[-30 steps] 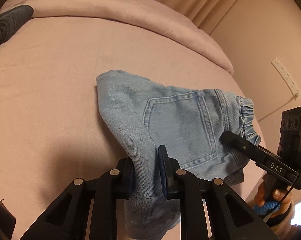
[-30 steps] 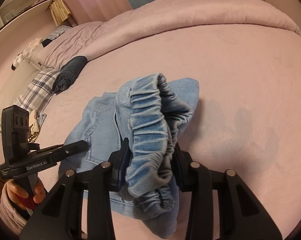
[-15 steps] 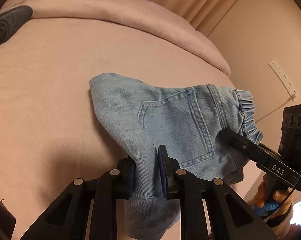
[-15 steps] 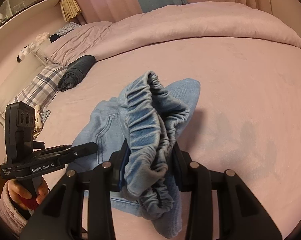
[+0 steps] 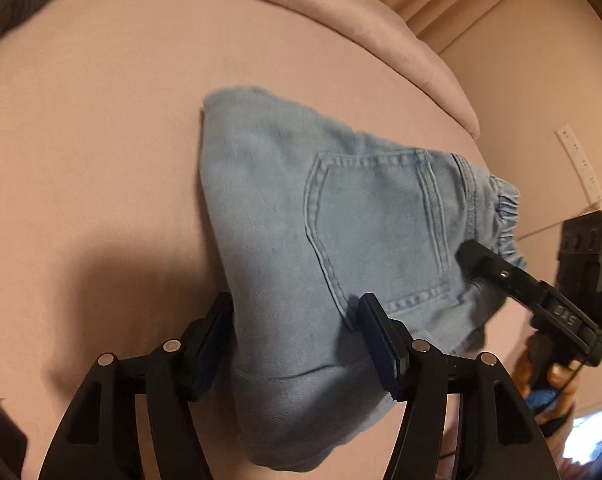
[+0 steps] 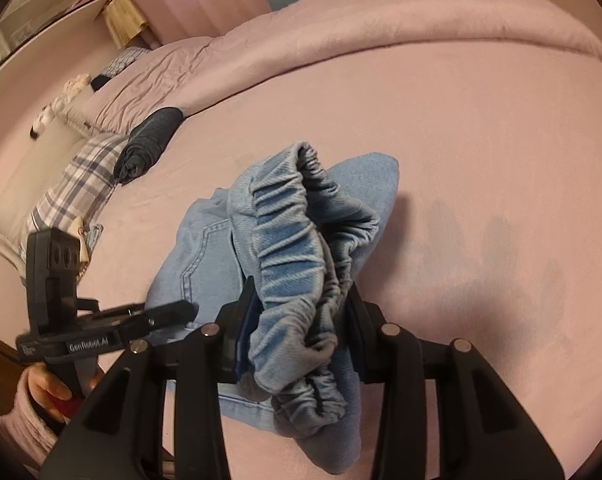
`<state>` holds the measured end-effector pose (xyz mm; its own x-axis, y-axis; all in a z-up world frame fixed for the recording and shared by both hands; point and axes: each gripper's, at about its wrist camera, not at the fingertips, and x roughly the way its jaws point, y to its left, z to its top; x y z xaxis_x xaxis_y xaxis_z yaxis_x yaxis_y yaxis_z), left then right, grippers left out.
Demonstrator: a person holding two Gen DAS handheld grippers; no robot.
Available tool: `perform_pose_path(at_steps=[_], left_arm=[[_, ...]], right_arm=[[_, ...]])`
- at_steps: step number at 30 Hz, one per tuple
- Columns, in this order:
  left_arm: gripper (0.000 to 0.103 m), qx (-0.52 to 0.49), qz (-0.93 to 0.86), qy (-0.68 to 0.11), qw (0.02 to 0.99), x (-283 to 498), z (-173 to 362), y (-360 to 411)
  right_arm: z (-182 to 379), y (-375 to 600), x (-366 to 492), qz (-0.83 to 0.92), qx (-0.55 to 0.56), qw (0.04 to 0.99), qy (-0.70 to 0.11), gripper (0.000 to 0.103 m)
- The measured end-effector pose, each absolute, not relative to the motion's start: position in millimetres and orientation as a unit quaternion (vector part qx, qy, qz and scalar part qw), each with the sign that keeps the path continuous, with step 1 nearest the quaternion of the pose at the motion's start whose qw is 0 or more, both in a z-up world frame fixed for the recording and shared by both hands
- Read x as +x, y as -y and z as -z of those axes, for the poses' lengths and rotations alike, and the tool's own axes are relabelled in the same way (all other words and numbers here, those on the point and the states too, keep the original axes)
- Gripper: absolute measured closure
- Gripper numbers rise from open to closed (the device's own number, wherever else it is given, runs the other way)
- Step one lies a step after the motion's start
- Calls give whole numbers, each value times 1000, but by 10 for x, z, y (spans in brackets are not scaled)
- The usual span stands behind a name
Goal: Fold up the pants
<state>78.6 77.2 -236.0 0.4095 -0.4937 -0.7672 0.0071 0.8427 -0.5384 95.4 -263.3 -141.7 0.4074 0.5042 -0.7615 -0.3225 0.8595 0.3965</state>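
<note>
light: warm, dim indoor | shadows: soft dark patches on bed (image 5: 101, 128) | blur: slight motion softness | edges: strong fisheye bend, black vignette corners

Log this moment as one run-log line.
stage: releasing fold | left claw: just opened, jeans between pads | right claw: shut on waistband | surface: bed

pants (image 5: 341, 240) hem cut off below; shelf (image 6: 41, 12) items blurred
</note>
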Motion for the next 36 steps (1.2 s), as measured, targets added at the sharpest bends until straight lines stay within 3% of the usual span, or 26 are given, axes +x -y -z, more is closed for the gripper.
perform_pose_path(at_steps=[3,5,8,16,36], left_arm=[[52,-241,176,-523,798,816,2367,-736],[72,-249,181,-519,798,825,2357,-757],[79,-228,188,-500,814,762,2237,-712],[80,-152,178,-464,854,723,1868,-484],[80,-140,156,-407,889,935,1502,-701]], right_arm=[[1467,2634,971,-245,98,829,-493,59],[1480,2601,965,-246,91,829,-495,57],[1487,2579,953,-241,83,832,-494,59],[1320,2523,864,-242,57,851,-463,65],[858,2222,1040,-268,20,878,-397,65]])
